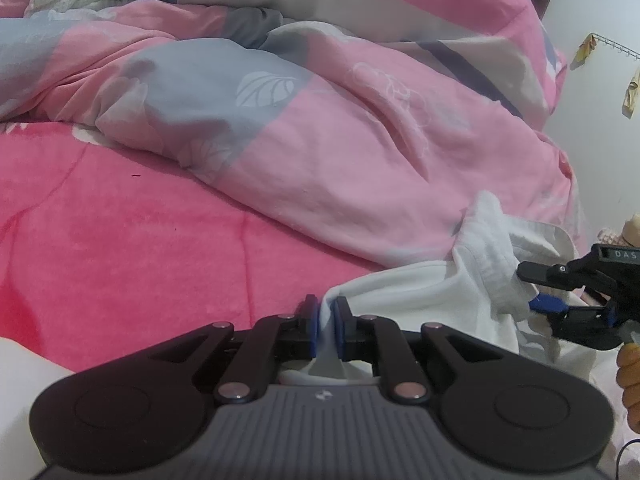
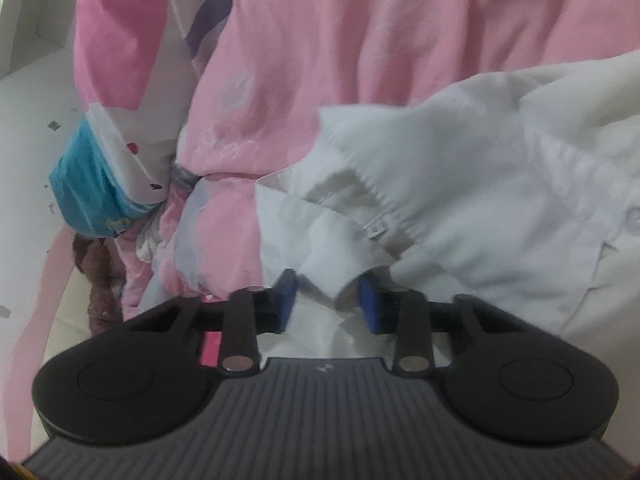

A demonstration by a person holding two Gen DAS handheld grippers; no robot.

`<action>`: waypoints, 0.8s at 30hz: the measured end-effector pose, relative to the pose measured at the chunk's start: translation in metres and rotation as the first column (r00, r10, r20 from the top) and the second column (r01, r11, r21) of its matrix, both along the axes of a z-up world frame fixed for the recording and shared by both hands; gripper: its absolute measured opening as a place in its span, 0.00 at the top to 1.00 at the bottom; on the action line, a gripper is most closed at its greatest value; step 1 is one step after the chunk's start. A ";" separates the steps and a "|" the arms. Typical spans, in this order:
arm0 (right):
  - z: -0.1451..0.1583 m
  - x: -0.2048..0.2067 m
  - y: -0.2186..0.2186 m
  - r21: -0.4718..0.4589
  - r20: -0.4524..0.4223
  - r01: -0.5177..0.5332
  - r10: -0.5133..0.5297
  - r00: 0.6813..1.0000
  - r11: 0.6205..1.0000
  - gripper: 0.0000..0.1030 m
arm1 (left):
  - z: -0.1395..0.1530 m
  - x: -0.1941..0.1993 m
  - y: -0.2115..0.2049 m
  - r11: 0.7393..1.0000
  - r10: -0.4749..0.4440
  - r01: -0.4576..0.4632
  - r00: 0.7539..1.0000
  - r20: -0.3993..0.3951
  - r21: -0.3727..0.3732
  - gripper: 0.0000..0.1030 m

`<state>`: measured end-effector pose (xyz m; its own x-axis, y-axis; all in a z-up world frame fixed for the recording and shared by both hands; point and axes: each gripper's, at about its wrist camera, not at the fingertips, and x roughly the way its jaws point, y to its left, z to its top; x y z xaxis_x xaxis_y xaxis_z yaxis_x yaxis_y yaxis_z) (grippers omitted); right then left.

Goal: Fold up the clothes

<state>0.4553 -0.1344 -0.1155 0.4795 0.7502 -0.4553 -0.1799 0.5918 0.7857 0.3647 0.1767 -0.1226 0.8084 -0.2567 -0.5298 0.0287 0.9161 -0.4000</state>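
White, crumpled cotton shirt (image 1: 432,292) lies on the pink fleece blanket (image 1: 120,240) beside a pink-and-grey quilt (image 1: 320,140). Left gripper (image 1: 327,320) pinches its edge; right gripper (image 2: 328,304) stands spread around a fold, seemingly not clamping it.

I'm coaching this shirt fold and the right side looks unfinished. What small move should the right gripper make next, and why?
Probably close the right gripper on the white shirt. Its blue pads stand apart with a cuff-like edge of the shirt between them, not visibly pinched, while the left gripper already pinches another edge of the shirt. A grip on both sides would let the shirt be lifted and spread over the pink bedding.
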 end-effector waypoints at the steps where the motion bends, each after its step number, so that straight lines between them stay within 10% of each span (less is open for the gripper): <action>1: 0.003 -0.003 0.001 -0.007 0.029 0.003 -0.003 1.000 1.000 0.90 | 0.000 0.000 0.000 1.000 0.000 0.000 1.000 0.000 0.001 0.89; 6: 0.031 -0.023 0.010 -0.091 0.309 0.002 0.026 0.951 0.996 0.95 | 0.000 0.000 0.000 1.000 0.001 -0.001 1.000 0.000 0.003 0.89; 10: 0.050 -0.048 0.038 -0.360 0.580 0.052 0.179 0.795 0.932 0.96 | 0.000 0.000 -0.001 1.000 0.002 -0.002 1.000 0.000 0.005 0.89; 24: 0.017 -0.002 0.088 -0.730 0.565 0.267 0.337 0.753 0.629 0.90 | -0.001 -0.001 0.002 1.000 0.000 0.000 1.000 0.000 -0.016 0.89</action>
